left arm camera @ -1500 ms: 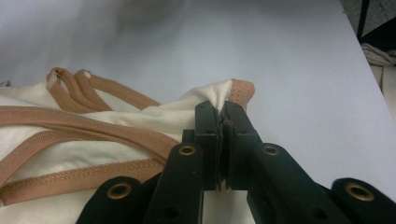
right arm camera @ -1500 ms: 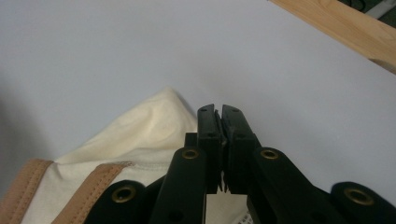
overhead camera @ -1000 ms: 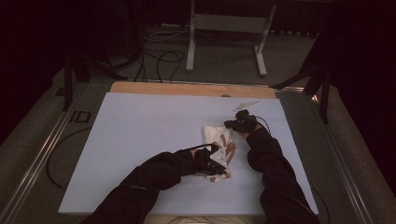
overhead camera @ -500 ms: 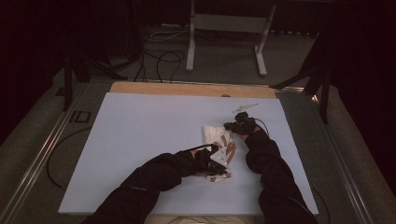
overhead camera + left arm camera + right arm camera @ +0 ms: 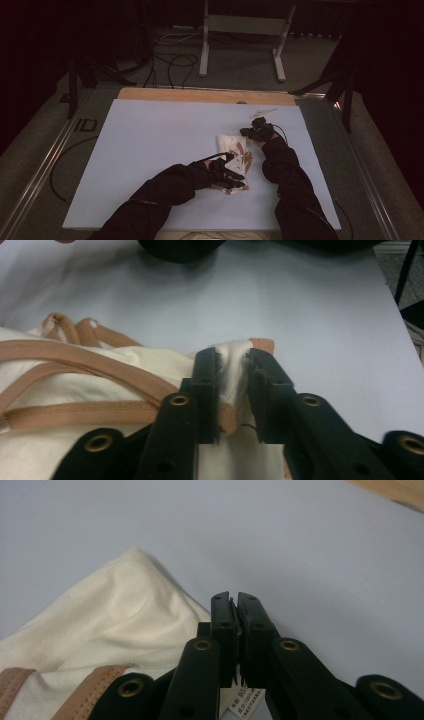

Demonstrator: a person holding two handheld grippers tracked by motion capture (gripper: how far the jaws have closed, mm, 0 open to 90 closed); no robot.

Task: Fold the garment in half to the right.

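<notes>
Cream cloth with tan straps, a folded bag (image 5: 235, 152), lies on the pale table (image 5: 150, 150) right of its middle in the high view. The left gripper (image 5: 239, 176) sits at the bag's near end and the right gripper (image 5: 250, 132) at its far right corner, both on dark-sleeved arms coming in from the bottom edge.

From the left gripper view, the left gripper (image 5: 234, 375) has a fold of the cream cloth and a tan strap end between its jaws. These have just been opening, and a narrow gap shows beside the cloth, so the pads no longer press it. More tan straps (image 5: 75, 365) curl over the bag to the left.

From the right gripper view, the right gripper (image 5: 234, 611) has its jaws pressed together, with a white label (image 5: 245, 700) showing beneath them. The bag's corner (image 5: 135, 555) rises just left of them.
</notes>
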